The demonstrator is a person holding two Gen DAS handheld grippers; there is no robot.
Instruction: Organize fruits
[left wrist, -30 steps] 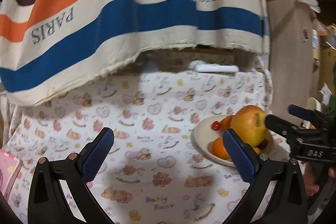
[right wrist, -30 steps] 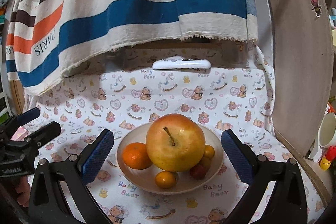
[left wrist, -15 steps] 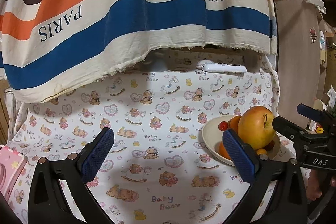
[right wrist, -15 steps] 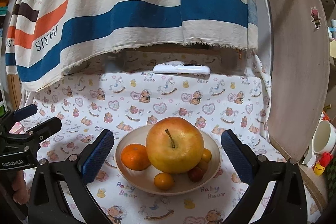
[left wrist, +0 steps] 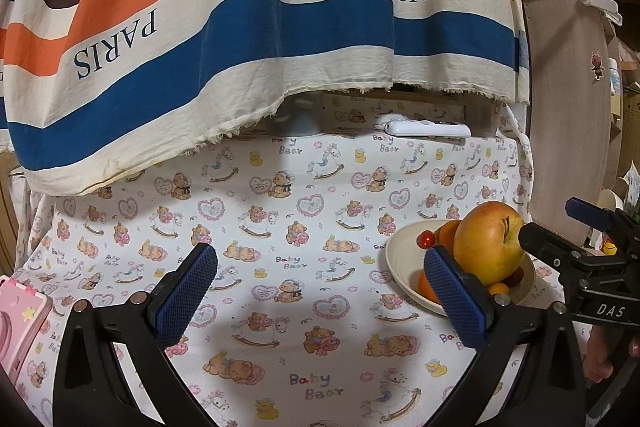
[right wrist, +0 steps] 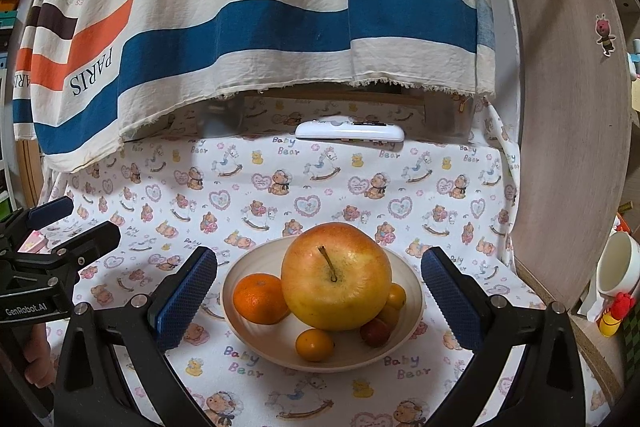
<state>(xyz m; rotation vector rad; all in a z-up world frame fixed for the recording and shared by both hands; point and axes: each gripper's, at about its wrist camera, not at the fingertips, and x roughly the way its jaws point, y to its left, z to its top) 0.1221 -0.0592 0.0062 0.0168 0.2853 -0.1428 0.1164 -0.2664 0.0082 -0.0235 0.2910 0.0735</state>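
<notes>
Right gripper (right wrist: pixel 319 291) spread wide and holding nothing, blue pads either side of the cream bowl (right wrist: pixel 408 327) without touching it. In the bowl: a large yellow-red apple (right wrist: pixel 336 277) stem-up at the centre, an orange (right wrist: pixel 260 298) touching its left flank, a kumquat (right wrist: pixel 314 345) in front, a small reddish fruit (right wrist: pixel 375 331) to the front right, more small yellow fruit behind. Left gripper (left wrist: pixel 320 293) likewise wide open and empty, over bare bear-print cloth (left wrist: pixel 280 227), with the bowl (left wrist: pixel 400 259) just beyond its right pad. Open cloth to the left of the bowl and behind it, up to a white remote (right wrist: pixel 349 131) under the hanging striped towel (right wrist: pixel 260 27); wooden panel (right wrist: pixel 568 147) close on the right. Only from the left wrist: a cherry tomato (left wrist: pixel 426 239) on the bowl's far side, and a pink toy (left wrist: pixel 16 323) at the cloth's left edge. Only from the right wrist: a white cup (right wrist: pixel 618 263) past the panel.
</notes>
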